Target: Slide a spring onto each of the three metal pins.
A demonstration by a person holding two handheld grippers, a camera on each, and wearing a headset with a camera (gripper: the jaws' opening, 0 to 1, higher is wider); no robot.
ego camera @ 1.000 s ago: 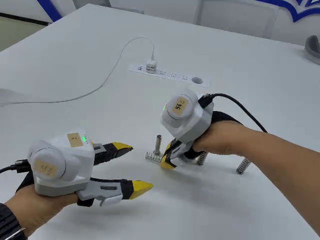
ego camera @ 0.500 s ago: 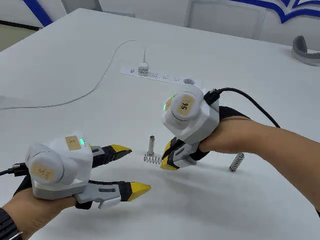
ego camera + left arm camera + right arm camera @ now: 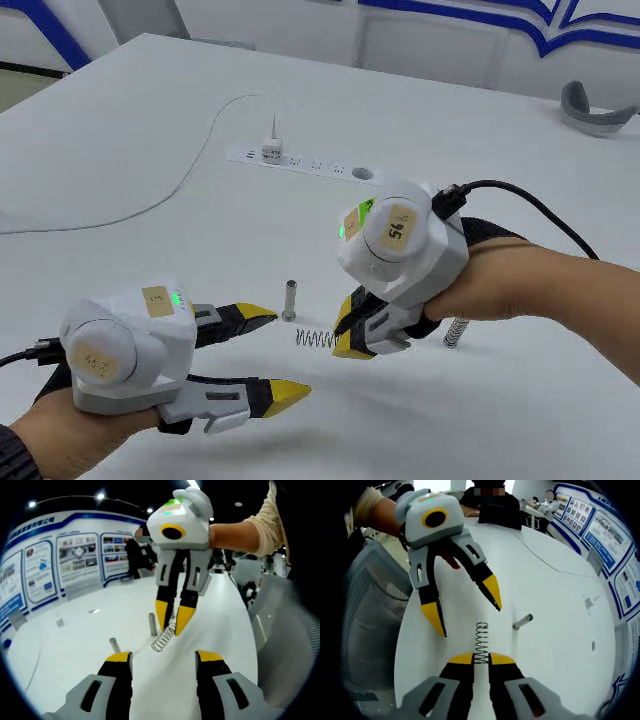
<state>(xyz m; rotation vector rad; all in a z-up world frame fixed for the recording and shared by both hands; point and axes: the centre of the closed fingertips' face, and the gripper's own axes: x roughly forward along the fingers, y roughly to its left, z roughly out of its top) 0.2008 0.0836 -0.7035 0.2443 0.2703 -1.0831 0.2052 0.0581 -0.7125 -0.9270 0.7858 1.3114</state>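
Right gripper [image 3: 350, 345]: jaws pinched shut on one end of a spring [image 3: 316, 339], yellow tips down close to the white table [image 3: 120, 140]
Spring: stretched out flat at table level, free end aimed toward the left gripper [image 3: 280, 352], near the metal pin [image 3: 290, 299] but clear of it
Metal pin: upright on the table, bare
Left gripper: jaws spread wide, gripping nothing, low over the near table
Second spring [image 3: 455, 332]: tilted, just beside the right hand
Far table: power strip [image 3: 300, 163] and trailing white cable [image 3: 190, 175]
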